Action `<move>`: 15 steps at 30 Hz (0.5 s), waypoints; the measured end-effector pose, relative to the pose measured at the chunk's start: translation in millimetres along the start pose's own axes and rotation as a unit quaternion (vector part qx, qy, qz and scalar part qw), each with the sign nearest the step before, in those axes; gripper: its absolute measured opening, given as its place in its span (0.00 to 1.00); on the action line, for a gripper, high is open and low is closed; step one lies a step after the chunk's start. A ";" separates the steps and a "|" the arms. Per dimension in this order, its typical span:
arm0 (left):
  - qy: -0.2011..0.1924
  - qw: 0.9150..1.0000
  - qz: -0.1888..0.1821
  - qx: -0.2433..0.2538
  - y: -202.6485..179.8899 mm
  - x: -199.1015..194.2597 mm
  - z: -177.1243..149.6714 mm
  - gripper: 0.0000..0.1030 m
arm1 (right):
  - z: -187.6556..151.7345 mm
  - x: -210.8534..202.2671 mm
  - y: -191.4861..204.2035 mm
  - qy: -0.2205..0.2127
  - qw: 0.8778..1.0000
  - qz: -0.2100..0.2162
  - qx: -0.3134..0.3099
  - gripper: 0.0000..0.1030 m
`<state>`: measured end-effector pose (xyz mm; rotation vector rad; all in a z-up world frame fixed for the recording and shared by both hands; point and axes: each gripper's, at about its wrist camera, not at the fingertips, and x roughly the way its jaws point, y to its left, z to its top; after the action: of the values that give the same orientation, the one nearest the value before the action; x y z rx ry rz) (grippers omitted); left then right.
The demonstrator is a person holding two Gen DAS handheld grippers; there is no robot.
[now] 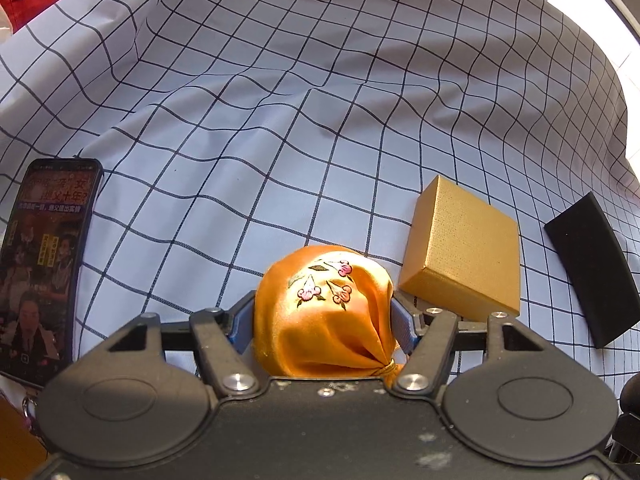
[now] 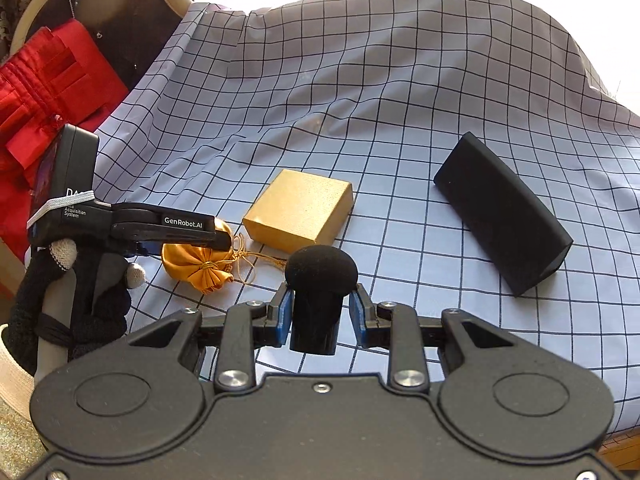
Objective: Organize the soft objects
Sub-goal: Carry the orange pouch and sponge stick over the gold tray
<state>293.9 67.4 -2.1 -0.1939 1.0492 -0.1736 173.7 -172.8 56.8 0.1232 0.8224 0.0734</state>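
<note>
My left gripper [image 1: 323,314] is shut on an orange satin pouch [image 1: 324,312] with embroidered pink flowers. From the right wrist view the left gripper [image 2: 218,240] holds the pouch [image 2: 196,260] low on the checked cloth [image 2: 360,92], its gold cord trailing right. My right gripper [image 2: 320,312] stands around a black mushroom-shaped foam puff [image 2: 320,280]; small gaps show between its blue pads [image 2: 285,316] and the stem. A gold box [image 2: 300,210] lies just behind both.
A black curved case [image 2: 502,212] lies at the right, also in the left wrist view [image 1: 588,264]. The gold box [image 1: 464,248] sits right of the pouch. A phone [image 1: 44,264] lies at the left. Red fabric [image 2: 44,92] is piled beyond the cloth's left edge.
</note>
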 end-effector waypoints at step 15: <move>-0.021 0.999 -0.024 0.016 -29.4 -57.3 -55.5 0.62 | -50.1 -60.9 -64.3 -0.031 0.998 -0.017 0.044 0.30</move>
<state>216.2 48.1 26.3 -0.1924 0.9989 -0.2291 96.7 -239.3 58.4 0.1942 0.7659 0.0014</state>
